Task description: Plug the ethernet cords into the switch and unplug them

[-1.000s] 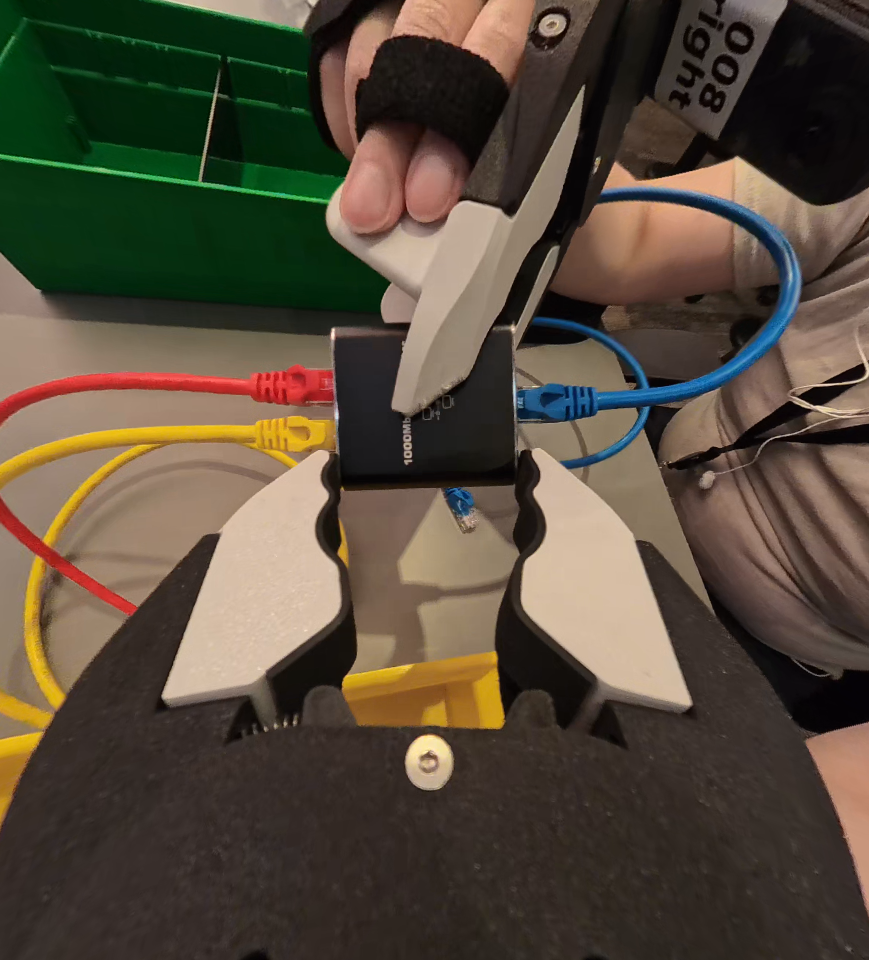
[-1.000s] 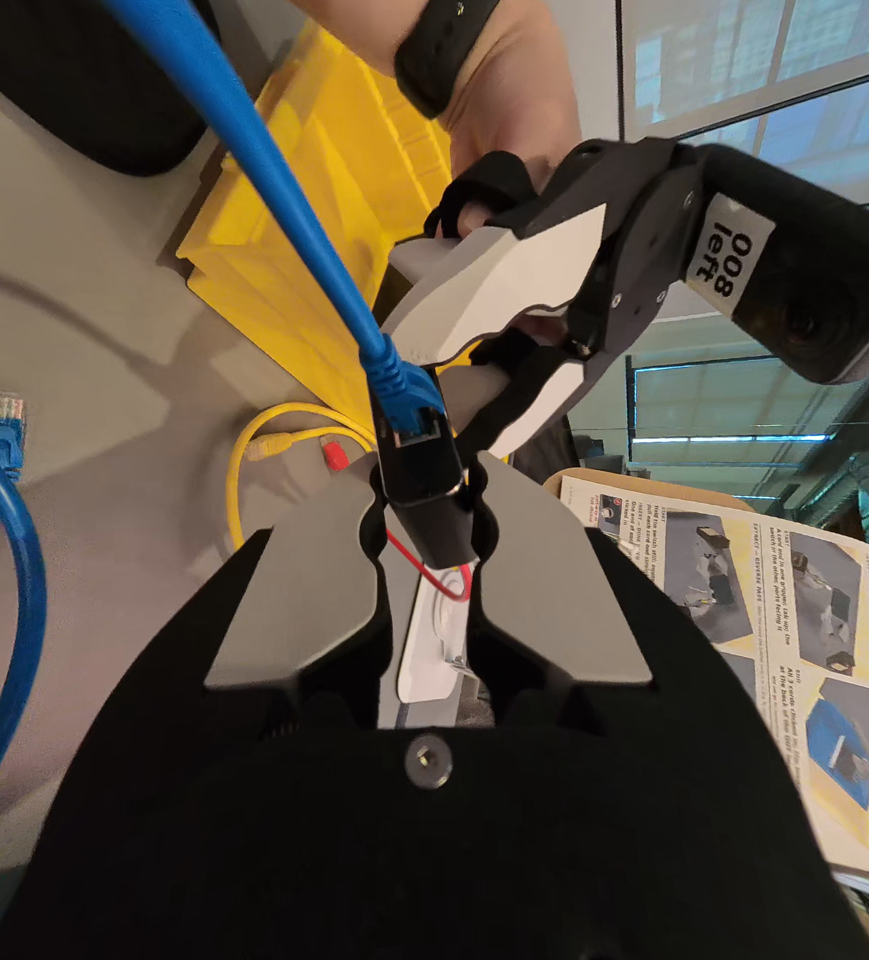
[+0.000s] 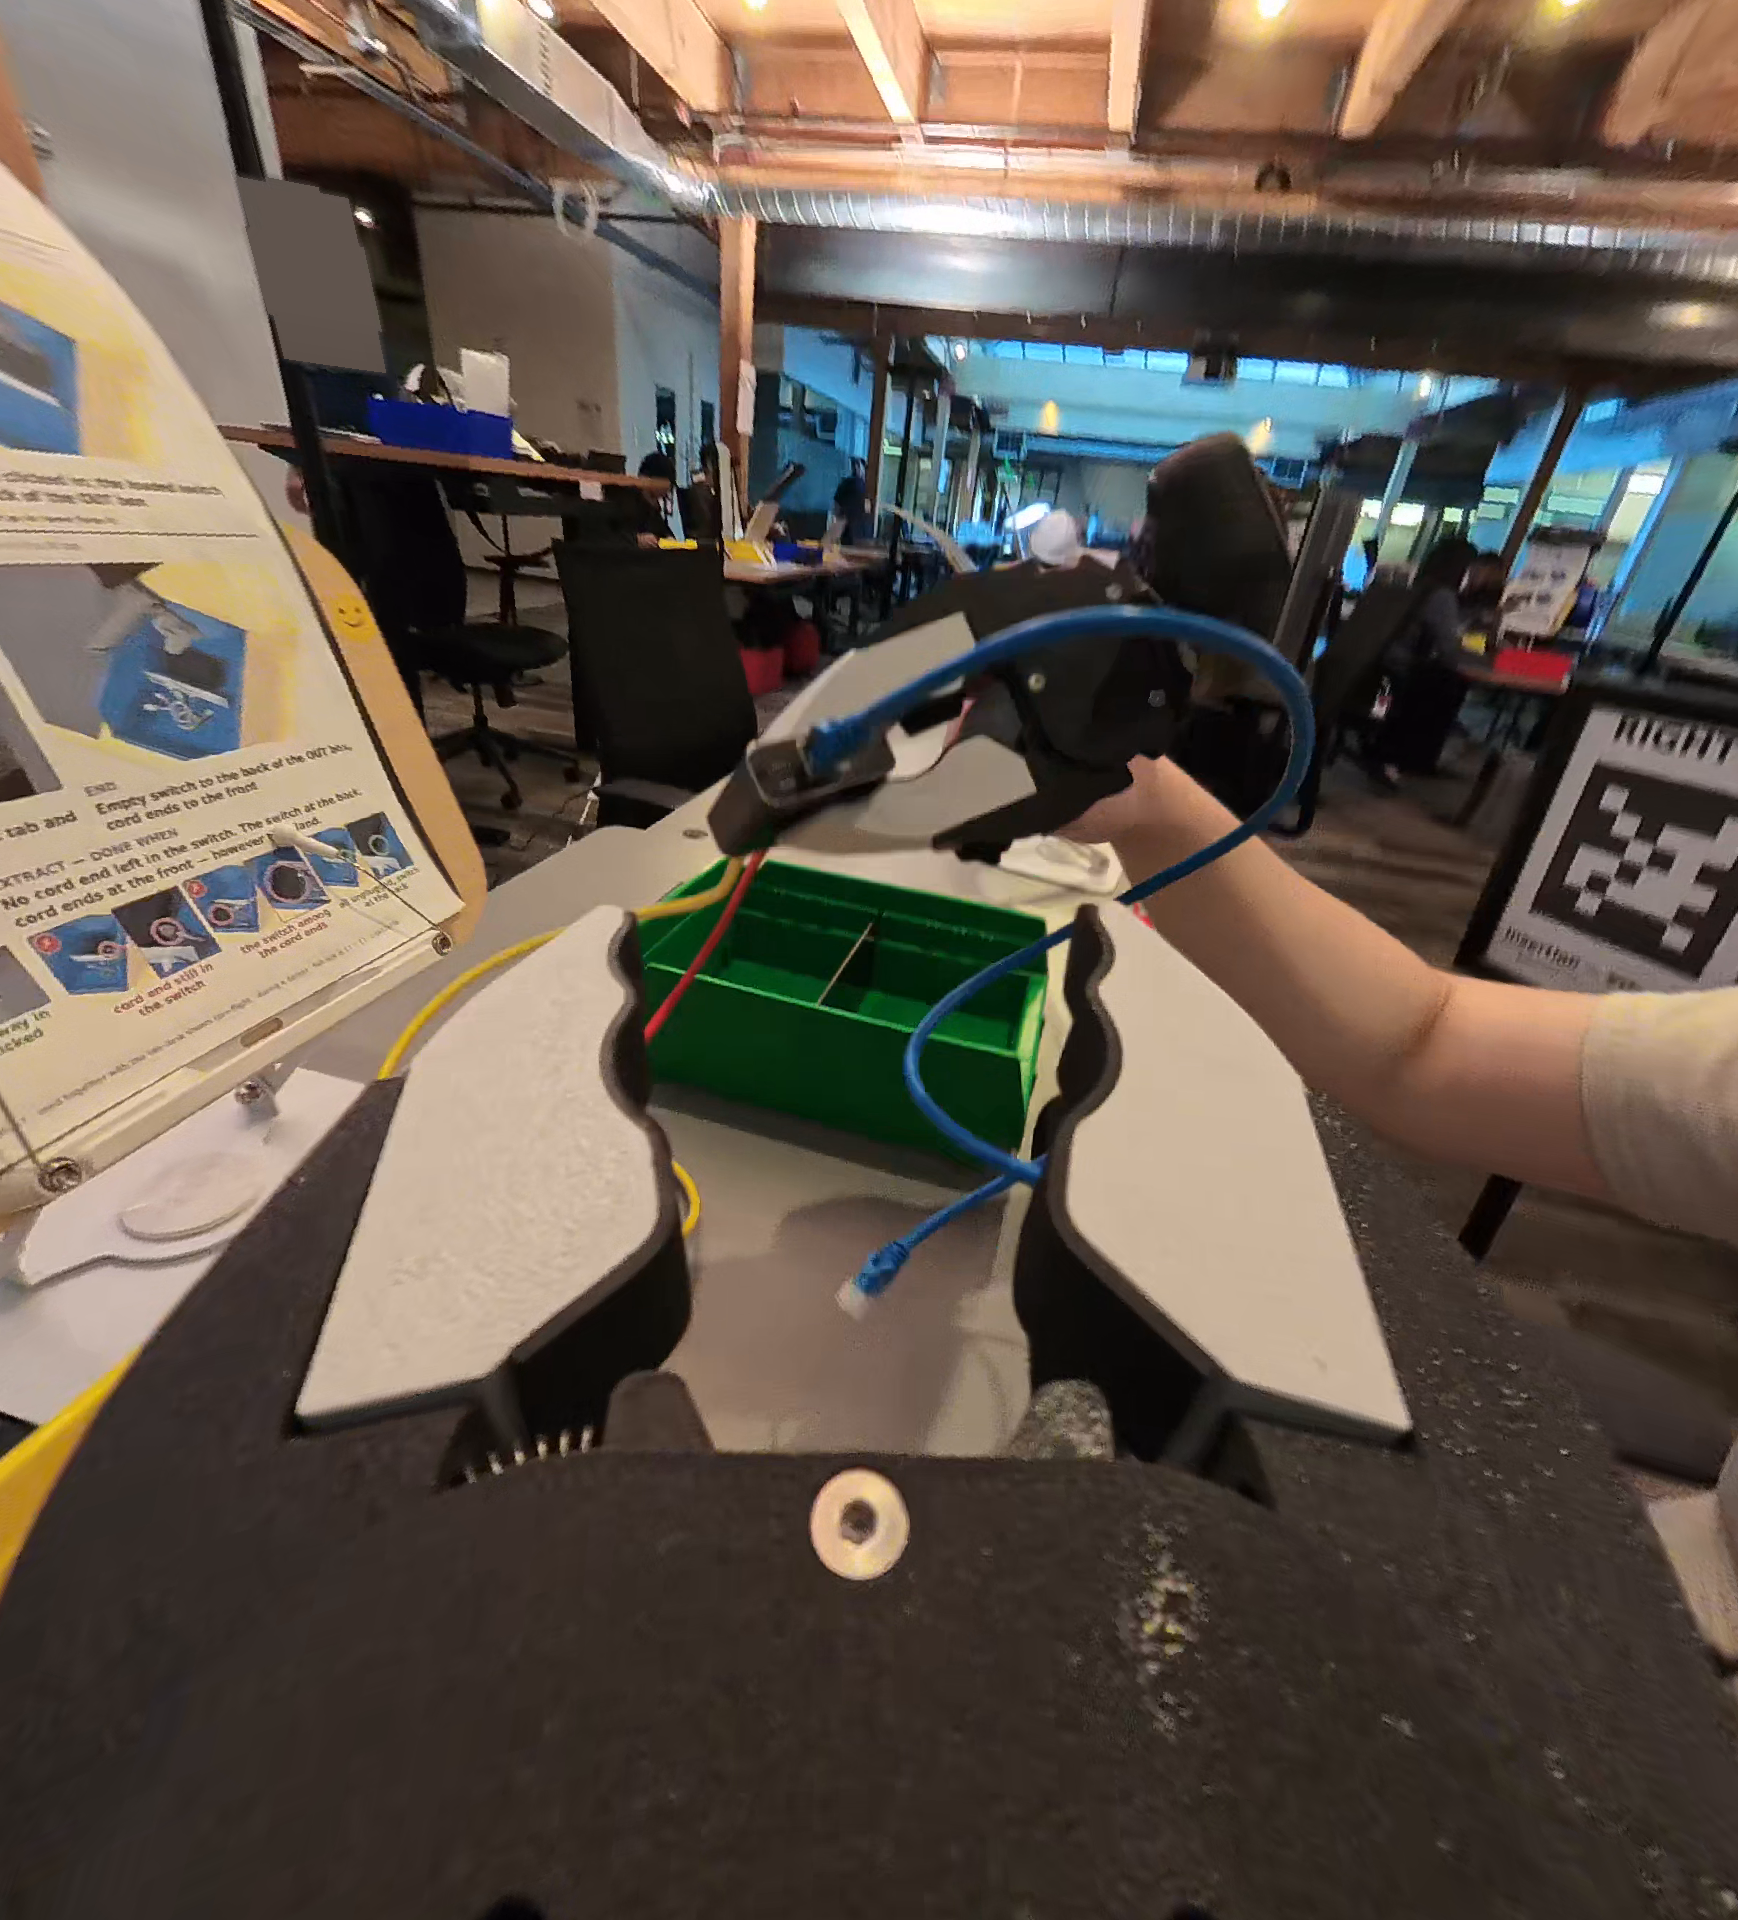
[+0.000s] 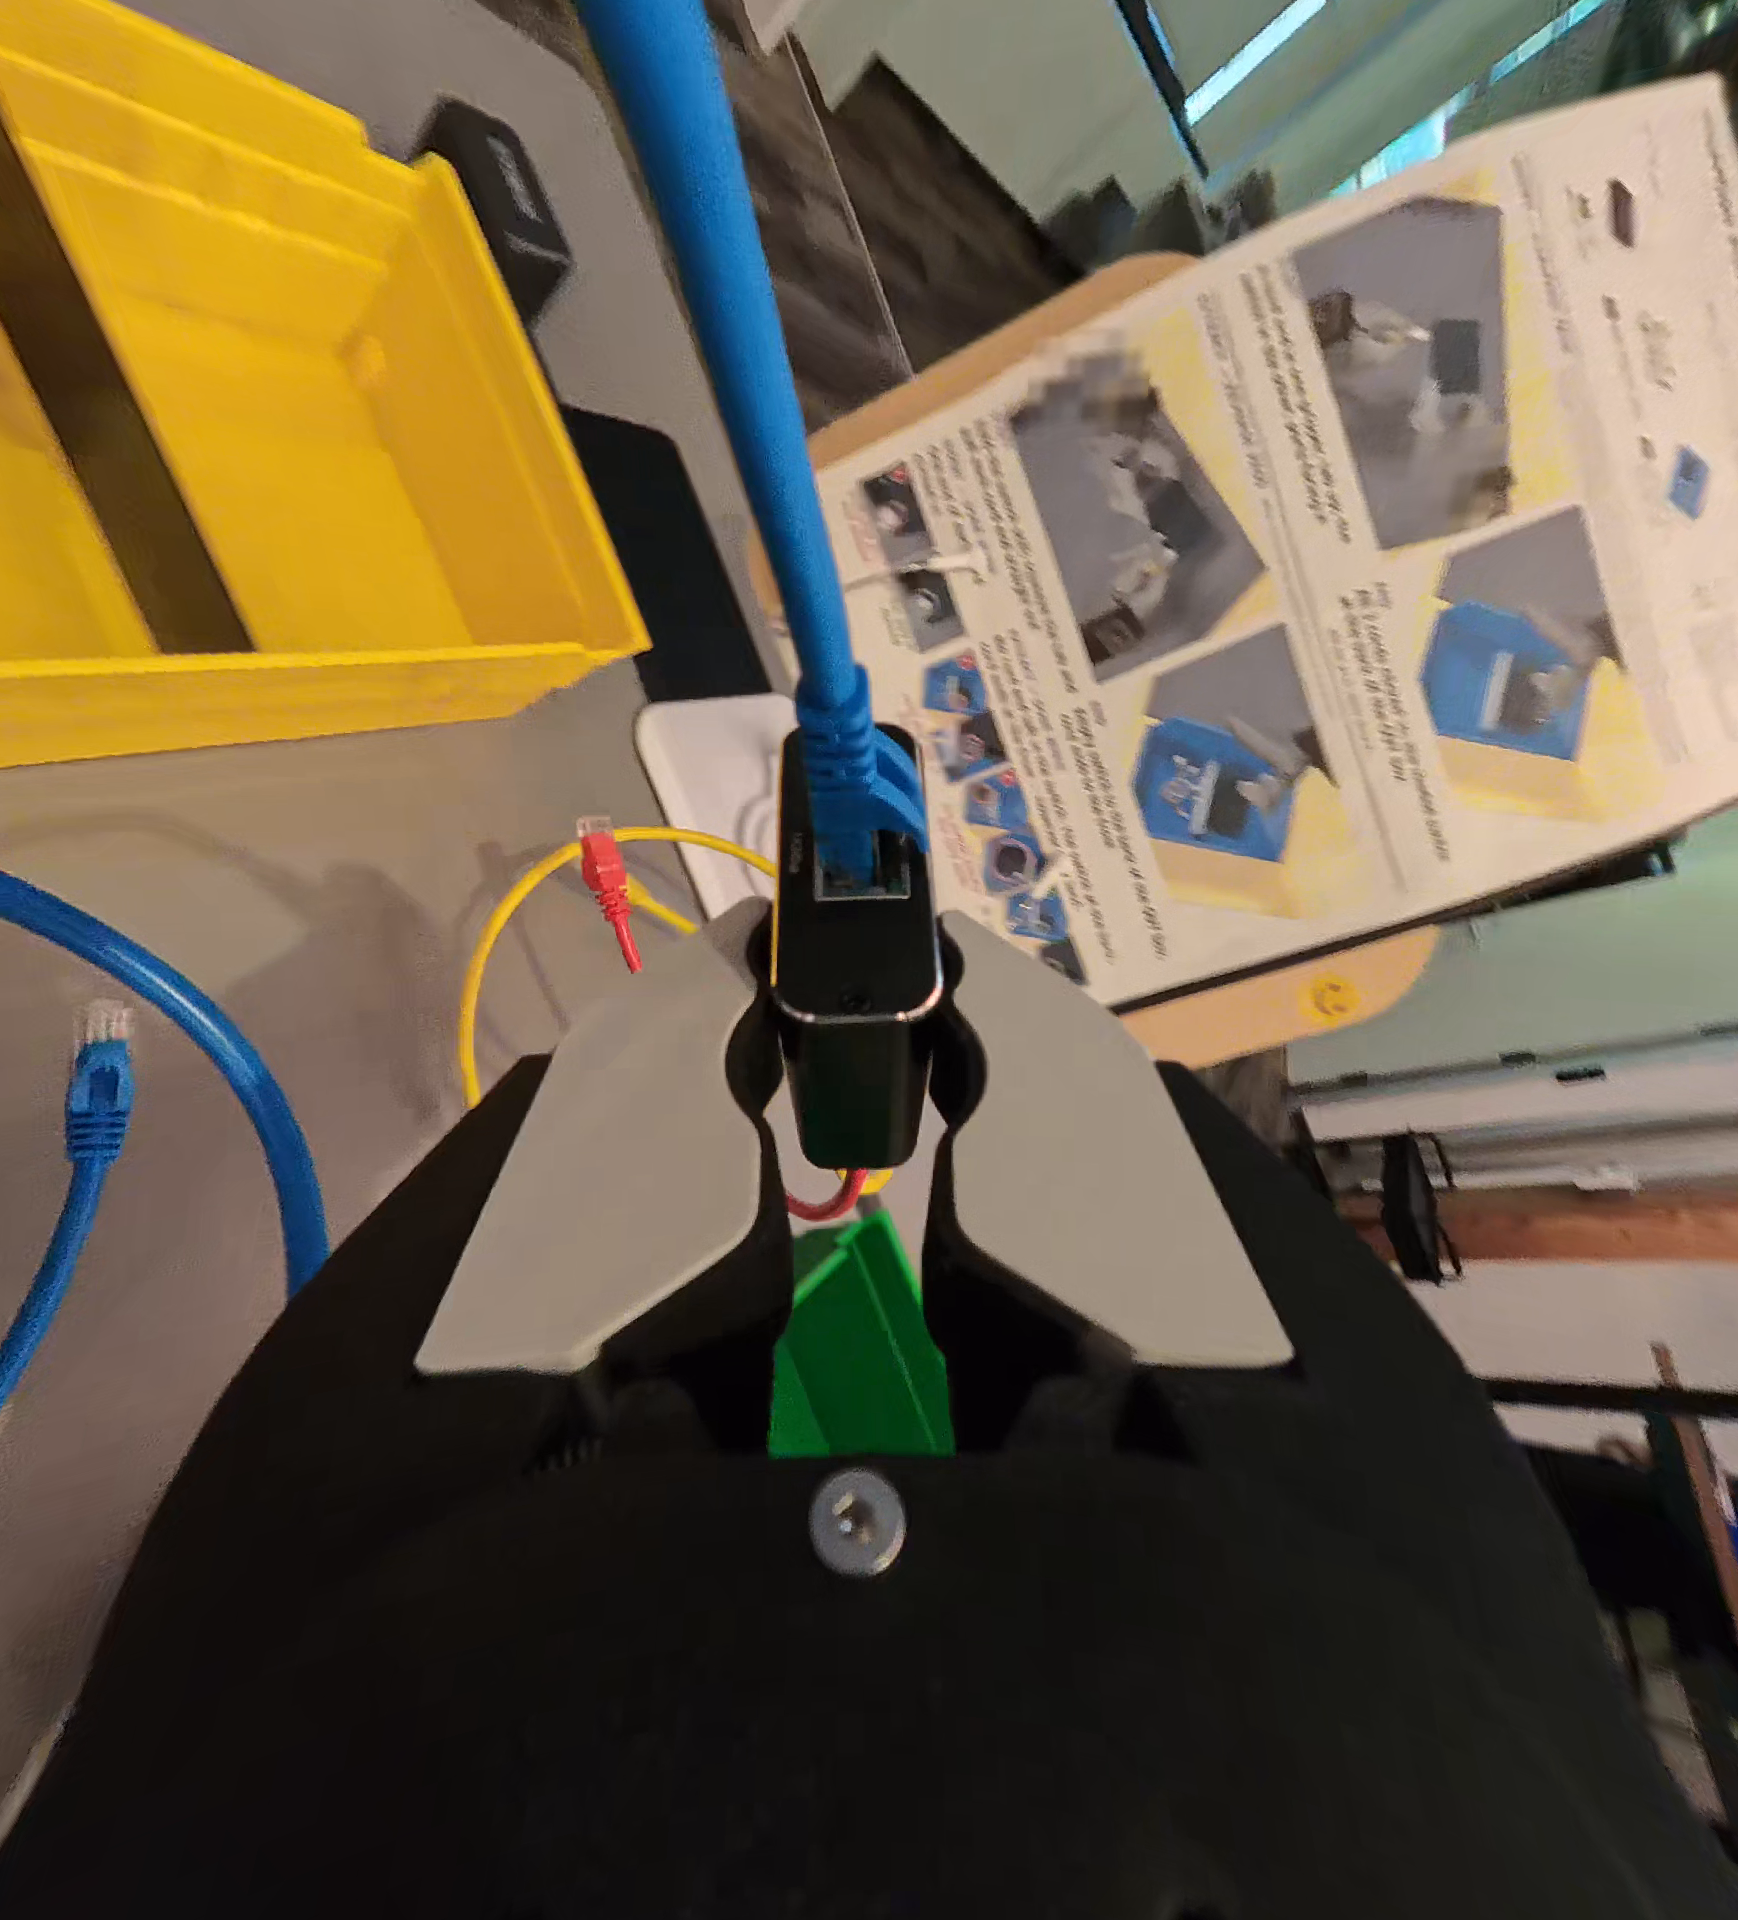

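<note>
While the left tool [image 3: 849, 1049] gapes wide and empty over the tabletop [image 3: 823, 1351], the right tool [image 4: 849, 1013] clamps the switch [image 4: 849, 1023] aloft, blue cord [image 4: 740, 364] seemingly seated, so unplugging calls for a steadying grip.

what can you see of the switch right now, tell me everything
The switch is a small glossy black box with rounded edges, held off the table, clamped between the right tongs. A blue cord is plugged into its exposed port end; red and yellow cords leave the opposite end. In the left wrist view it hangs above the green bin.
</note>
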Motion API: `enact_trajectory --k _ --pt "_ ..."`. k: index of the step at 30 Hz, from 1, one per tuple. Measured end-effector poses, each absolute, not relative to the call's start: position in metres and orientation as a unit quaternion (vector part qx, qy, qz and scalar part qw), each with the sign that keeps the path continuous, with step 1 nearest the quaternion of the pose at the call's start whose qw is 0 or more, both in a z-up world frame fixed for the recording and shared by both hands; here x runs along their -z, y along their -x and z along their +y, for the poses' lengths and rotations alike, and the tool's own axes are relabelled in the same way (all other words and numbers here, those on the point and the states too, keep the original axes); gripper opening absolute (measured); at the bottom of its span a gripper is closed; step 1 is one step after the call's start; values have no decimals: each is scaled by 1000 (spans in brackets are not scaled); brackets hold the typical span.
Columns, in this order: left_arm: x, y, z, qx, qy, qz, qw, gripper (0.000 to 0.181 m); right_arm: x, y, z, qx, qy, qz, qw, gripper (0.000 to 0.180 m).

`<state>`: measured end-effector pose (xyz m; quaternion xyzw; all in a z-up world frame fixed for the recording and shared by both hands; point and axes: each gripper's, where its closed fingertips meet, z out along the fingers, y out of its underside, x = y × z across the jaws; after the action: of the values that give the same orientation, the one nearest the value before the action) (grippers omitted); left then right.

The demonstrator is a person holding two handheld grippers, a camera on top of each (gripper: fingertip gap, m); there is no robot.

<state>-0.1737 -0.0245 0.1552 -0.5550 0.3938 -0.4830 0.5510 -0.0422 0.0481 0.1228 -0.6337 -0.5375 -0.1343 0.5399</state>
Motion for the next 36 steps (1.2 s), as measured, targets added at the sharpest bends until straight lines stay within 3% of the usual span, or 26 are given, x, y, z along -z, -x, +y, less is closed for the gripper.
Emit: enact_trajectory --k 8,23,29,36 --pt "-163 188 -21 502 555 361 556 59 -226 9 67 215 702 -470 490 26" --pt "-160 184 -31 460 557 397 567 68 -339 -54 66 204 810 -298 462 26" --pt "-159 185 -29 463 560 392 564 68 -338 -111 81 151 868 -184 436 26" --pt "-154 181 -28 458 566 400 556 67 -272 -189 99 112 919 -66 373 26"
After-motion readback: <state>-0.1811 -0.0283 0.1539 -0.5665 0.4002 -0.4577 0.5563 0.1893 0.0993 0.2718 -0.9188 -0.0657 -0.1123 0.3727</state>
